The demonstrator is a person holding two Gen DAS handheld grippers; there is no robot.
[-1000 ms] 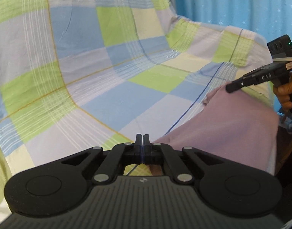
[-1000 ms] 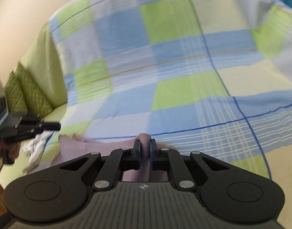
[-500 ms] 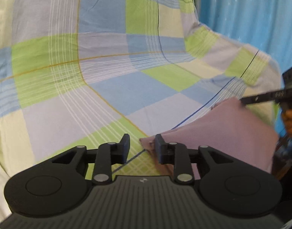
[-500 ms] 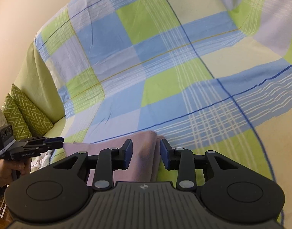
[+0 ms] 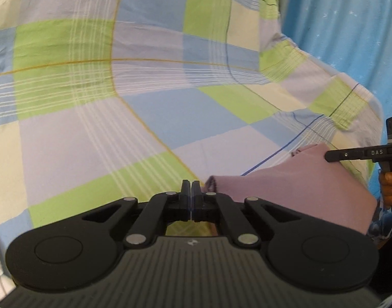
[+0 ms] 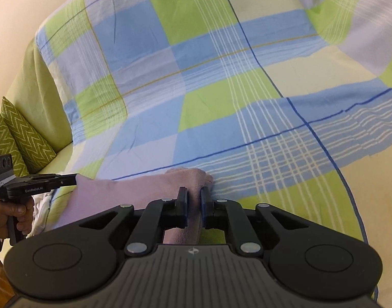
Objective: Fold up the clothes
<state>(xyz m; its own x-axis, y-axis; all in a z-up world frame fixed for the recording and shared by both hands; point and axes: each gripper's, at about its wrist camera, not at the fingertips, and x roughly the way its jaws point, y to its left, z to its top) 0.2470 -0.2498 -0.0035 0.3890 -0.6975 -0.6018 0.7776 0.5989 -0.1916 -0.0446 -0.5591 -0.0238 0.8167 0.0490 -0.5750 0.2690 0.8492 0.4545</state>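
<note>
Checked sheet [image 5: 170, 118] underneath; blue curtain [image 5: 349, 25] behind.

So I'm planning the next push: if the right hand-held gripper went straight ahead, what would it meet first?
The right hand-held gripper is shut on the pink garment. Its bunched end lies first ahead, then probably the checked sheet; depth is unclear.

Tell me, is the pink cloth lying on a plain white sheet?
No, the pink cloth lies on a checked sheet of blue, green and pale squares.

Soft daylight, fisheye-warped, slightly blurred edges
</note>
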